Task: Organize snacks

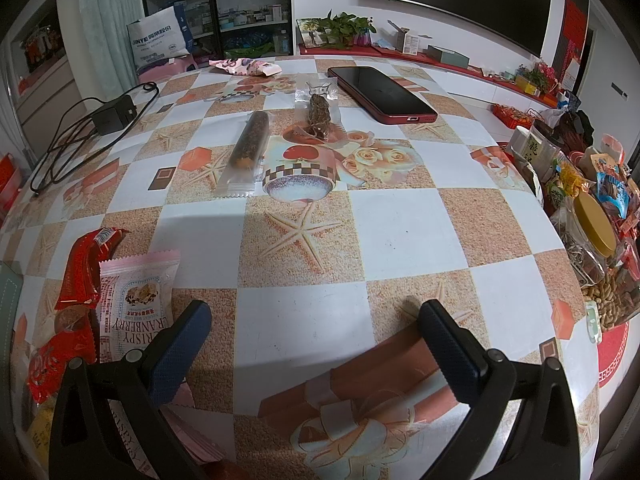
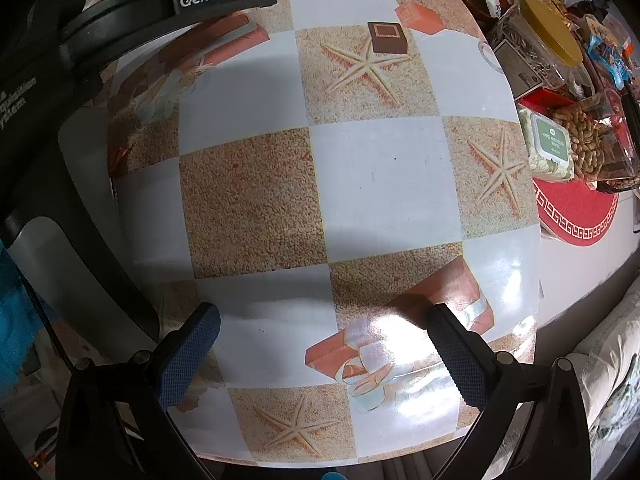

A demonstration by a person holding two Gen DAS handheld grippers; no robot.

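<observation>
Two grippers hover with fingers spread over a glossy checkered table point(image 1: 400, 220), snacks scattered around.

Table: slick vinyl cloth, white and sandy squares, starfish and gift-box prints; middle squares bare, right edge curving off toward a red mat point(image 2: 576, 216). Far wall: glass-door shelving, dark screen. Phone point(image 1: 384, 94), flat and red-edged, at the far side. Long stick snack point(image 1: 248, 144) in clear wrap beside a shorter lumpy bar point(image 1: 319, 114), near centre. Pink cranberry packet point(image 1: 136, 300) touches red wrappers point(image 1: 76, 280), near left. Left gripper point(image 1: 316, 316): released, empty, ribbed pads. Right gripper point(image 2: 324, 320): likewise empty, near the table's front edge.
</observation>
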